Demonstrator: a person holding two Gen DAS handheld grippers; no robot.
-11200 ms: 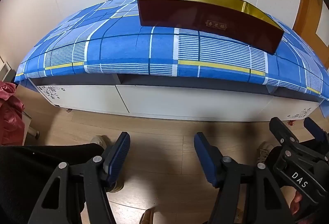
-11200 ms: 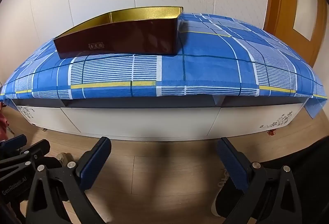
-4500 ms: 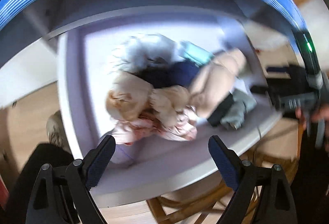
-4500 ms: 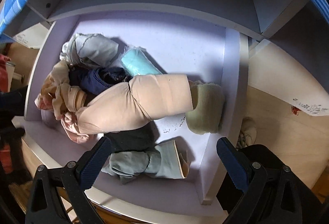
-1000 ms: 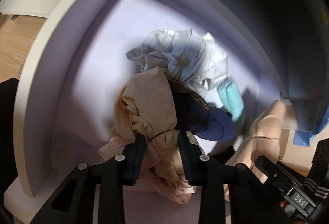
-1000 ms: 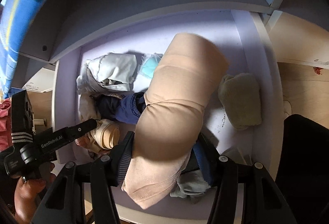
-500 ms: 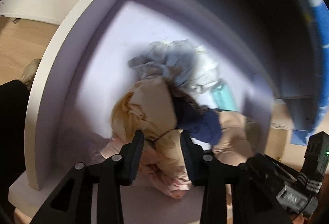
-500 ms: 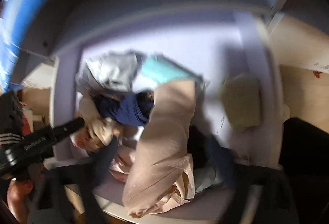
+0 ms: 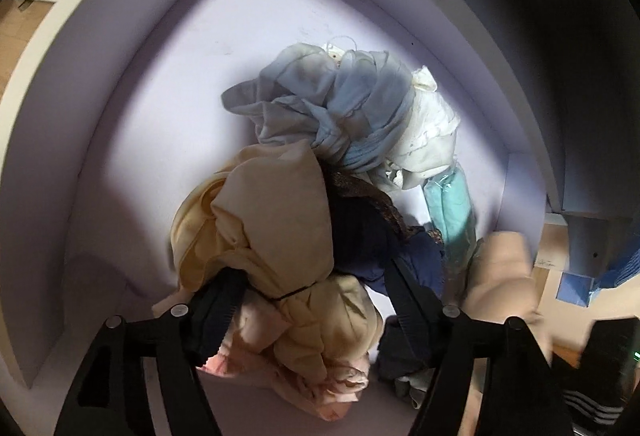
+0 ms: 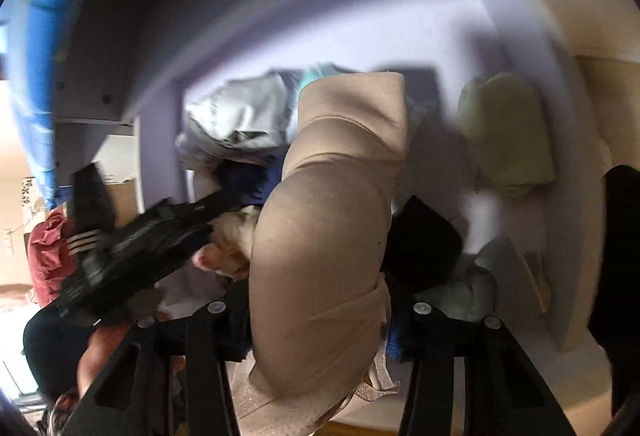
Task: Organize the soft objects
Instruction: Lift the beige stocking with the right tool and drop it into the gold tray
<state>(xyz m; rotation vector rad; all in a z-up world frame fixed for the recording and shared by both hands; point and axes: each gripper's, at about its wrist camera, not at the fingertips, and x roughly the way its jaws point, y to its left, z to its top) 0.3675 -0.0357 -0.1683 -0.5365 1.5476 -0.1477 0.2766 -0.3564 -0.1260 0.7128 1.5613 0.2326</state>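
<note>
Left gripper (image 9: 310, 300) has just been opening, its jaws apart around the cream bundle (image 9: 272, 220) near the drawer's (image 9: 48, 139) front edge. Only its view shows the blue-grey cloth (image 9: 336, 107) clearly. Right gripper (image 10: 316, 324) has just been closing, clamped on the beige roll (image 10: 332, 203); only there does the green cloth (image 10: 504, 131) show, by the right edge.

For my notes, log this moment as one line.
left gripper: jaws just opened, astride cream bundle | right gripper: just closed on beige roll | place: drawer
</note>
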